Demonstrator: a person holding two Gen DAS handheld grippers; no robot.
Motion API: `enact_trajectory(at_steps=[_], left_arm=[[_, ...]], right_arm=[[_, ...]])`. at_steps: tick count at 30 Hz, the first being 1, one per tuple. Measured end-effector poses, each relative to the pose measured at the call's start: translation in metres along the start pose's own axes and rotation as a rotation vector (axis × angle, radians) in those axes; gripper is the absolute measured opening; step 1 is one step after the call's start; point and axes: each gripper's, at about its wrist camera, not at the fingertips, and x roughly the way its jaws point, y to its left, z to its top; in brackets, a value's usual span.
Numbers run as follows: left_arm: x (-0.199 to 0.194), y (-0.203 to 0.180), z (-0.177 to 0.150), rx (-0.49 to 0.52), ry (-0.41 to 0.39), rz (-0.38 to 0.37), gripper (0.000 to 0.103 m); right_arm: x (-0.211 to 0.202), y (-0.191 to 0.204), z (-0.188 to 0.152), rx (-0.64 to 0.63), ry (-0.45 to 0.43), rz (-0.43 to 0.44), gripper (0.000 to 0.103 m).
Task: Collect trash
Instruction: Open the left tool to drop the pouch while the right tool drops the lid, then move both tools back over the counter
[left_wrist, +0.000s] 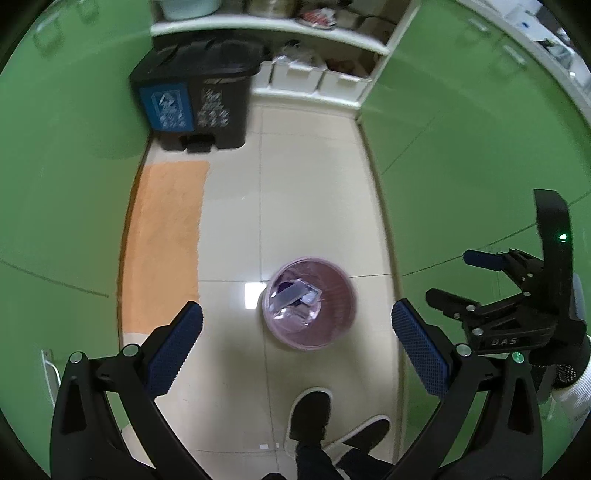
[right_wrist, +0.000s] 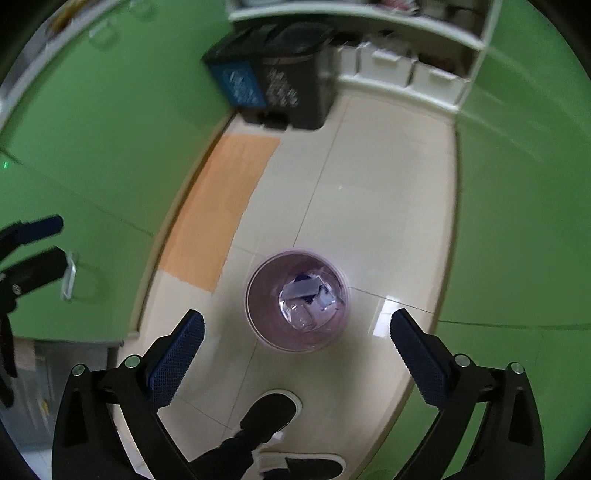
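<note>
A small pink wastebasket (left_wrist: 332, 321) stands on the tiled floor below both grippers. It also shows in the right wrist view (right_wrist: 258, 295). Clear plastic wrappers and purple scraps (left_wrist: 295, 295) lie inside it, seen in the right wrist view too (right_wrist: 306, 295). My left gripper (left_wrist: 295, 332) is open and empty, high above the basket. My right gripper (right_wrist: 295, 332) is open and empty, also above it. The right gripper shows at the right edge of the left wrist view (left_wrist: 454, 280). The left gripper shows at the left edge of the right wrist view (right_wrist: 48, 243).
A black pedal bin (left_wrist: 195, 96) with a blue label stands at the far end, beside white shelves with storage boxes (left_wrist: 317, 79). An orange mat (left_wrist: 166, 240) lies along the left. Green cabinet fronts (left_wrist: 480, 147) line both sides. The person's black shoes (left_wrist: 314, 417) are below.
</note>
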Motion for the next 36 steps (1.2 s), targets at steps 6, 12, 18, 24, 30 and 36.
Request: enact_trajectory(at_steps=[6, 12, 18, 24, 30, 36], left_arm=[[-0.083, -0.067, 0.025, 0.087, -0.036, -0.044, 0.100], [-0.170, -0.142, 0.053, 0.188, -0.072, -0.108, 0.100], [-0.247, -0.228, 0.072, 0.336, -0.147, -0.195, 0.100], [-0.297, -0.296, 0.084, 0.389, -0.227, -0.301, 0.100], [-0.315, -0.373, 0.077, 0.554, -0.229, -0.418, 0.100], [-0.319, -0.446, 0.053, 0.698, -0.197, -0.473, 0.100]], right_arm=[[-0.136, -0.014, -0.007, 0.101, -0.118, -0.035, 0.097], [-0.281, -0.032, -0.025, 0.202, -0.267, -0.072, 0.097], [-0.406, -0.052, -0.069, 0.312, -0.418, -0.158, 0.097], [-0.488, -0.084, -0.135, 0.472, -0.541, -0.279, 0.097], [-0.538, -0.120, -0.212, 0.641, -0.603, -0.409, 0.097], [-0.557, -0.150, -0.278, 0.780, -0.596, -0.504, 0.097]])
